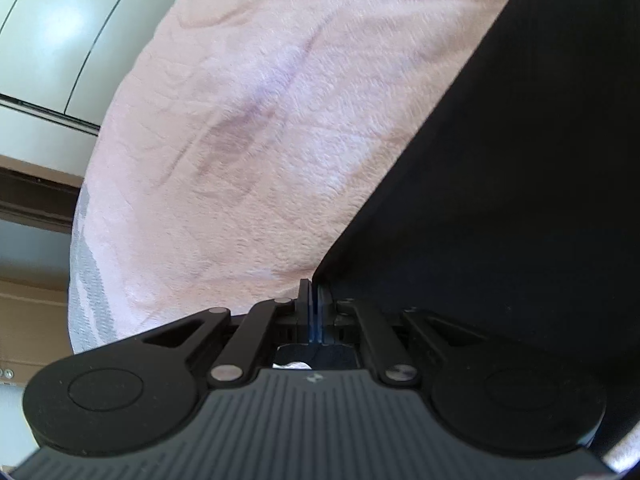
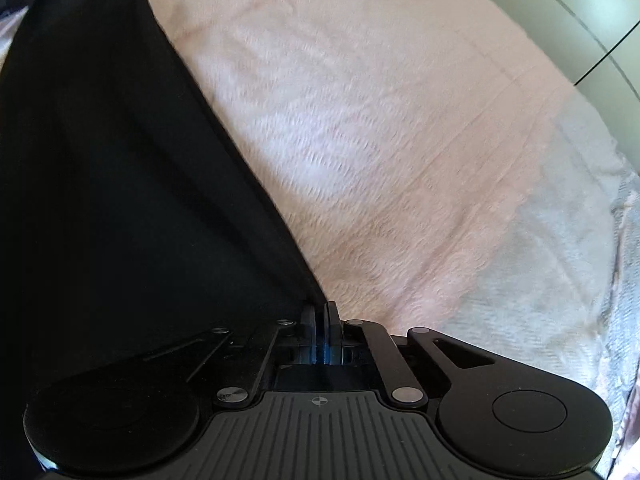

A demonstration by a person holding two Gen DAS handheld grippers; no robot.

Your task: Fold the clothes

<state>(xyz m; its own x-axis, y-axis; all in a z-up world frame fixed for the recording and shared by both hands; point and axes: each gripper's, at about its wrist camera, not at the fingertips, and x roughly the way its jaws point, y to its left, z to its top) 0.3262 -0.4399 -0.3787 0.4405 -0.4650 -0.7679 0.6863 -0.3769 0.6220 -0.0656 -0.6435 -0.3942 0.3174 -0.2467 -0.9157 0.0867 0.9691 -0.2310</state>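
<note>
Black garment [image 1: 500, 200], the piece being folded, lies spread on a pink fleecy blanket [image 1: 260, 140], and both tools are at its near edge. From the left wrist view the left gripper [image 1: 314, 296] has its jaws drawn narrow right where the garment's corner meets the blanket, and the cloth seems pinched between them. From the right wrist view the right gripper [image 2: 322, 316] is likewise closed to a sliver on the garment's [image 2: 120, 180] opposite corner, with the blanket [image 2: 380, 140] stretching away beside it. The fabric is so dark that I can't quite swear how much cloth each pair of pads has caught. By my reckoning the step in hand is securing the two near corners, so the fold itself has not begun. The next move calls for lifting both corners together, keeping the edge taut, and carrying it across the garment toward its far side. No brand, label or legible writing shows anywhere.
</note>
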